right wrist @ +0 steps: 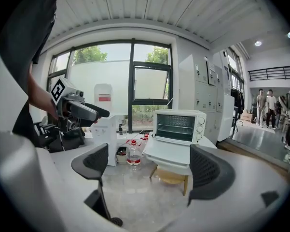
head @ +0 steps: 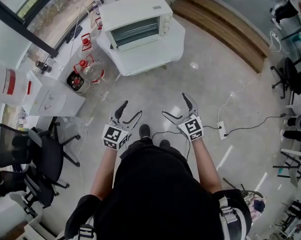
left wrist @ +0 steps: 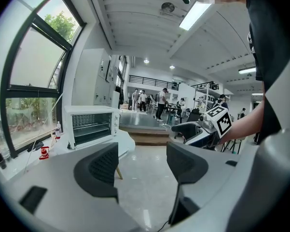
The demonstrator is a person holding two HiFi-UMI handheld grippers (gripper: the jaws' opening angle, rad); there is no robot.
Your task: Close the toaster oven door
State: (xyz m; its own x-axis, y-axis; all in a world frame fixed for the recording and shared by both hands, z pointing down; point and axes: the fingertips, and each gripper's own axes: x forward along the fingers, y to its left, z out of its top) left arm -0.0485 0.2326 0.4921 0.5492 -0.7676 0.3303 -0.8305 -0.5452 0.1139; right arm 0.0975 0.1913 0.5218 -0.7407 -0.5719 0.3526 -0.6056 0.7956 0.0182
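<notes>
Tiled floor (head: 155, 91) open ahead, toaster oven (head: 135, 11) on white table (head: 158, 56) beyond

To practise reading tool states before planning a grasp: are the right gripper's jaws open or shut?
Open: the right gripper has its jaws wide apart, nothing between them, the toaster oven well beyond.

White boxy metal toaster oven (head: 136, 20), upper centre of frame, upright on a white low table (head: 150, 54). Wire racks show at its front. Door open or shut: cannot tell.
</notes>
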